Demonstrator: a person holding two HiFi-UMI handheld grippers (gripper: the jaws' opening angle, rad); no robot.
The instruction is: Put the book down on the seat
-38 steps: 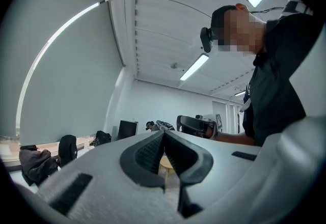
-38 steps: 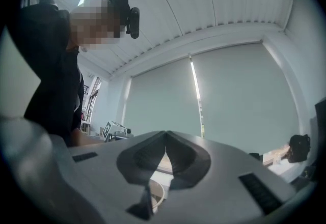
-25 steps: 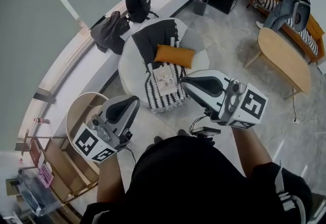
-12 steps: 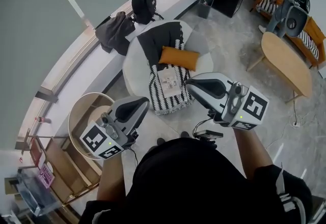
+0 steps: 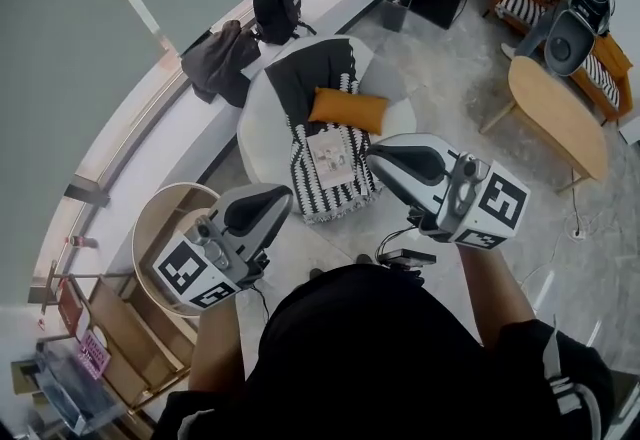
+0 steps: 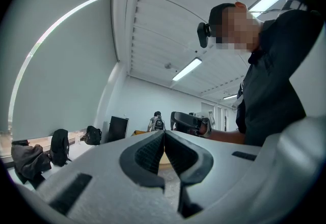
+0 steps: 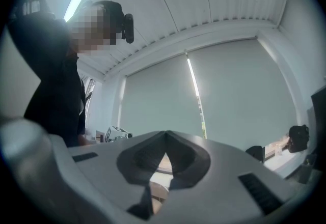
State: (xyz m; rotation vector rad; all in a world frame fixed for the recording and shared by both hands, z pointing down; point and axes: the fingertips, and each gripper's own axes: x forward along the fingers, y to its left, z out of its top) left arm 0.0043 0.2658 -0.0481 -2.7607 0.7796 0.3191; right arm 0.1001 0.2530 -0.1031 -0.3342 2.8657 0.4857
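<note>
Head view: steeply down from above. Gripper views: close along own jaws, tilted upward. Head and left share black fabric backpack (image 5: 275,3)

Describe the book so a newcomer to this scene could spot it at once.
Find the round white seat near the middle of the head view, draped with a black-and-white patterned throw. The book lies flat on that throw, just on the near side of the orange cushion. It is the only pale, flat rectangle there, thin beside the plump cushion.

Plain black short-sleeved shirt (image 5: 370,348)
</note>
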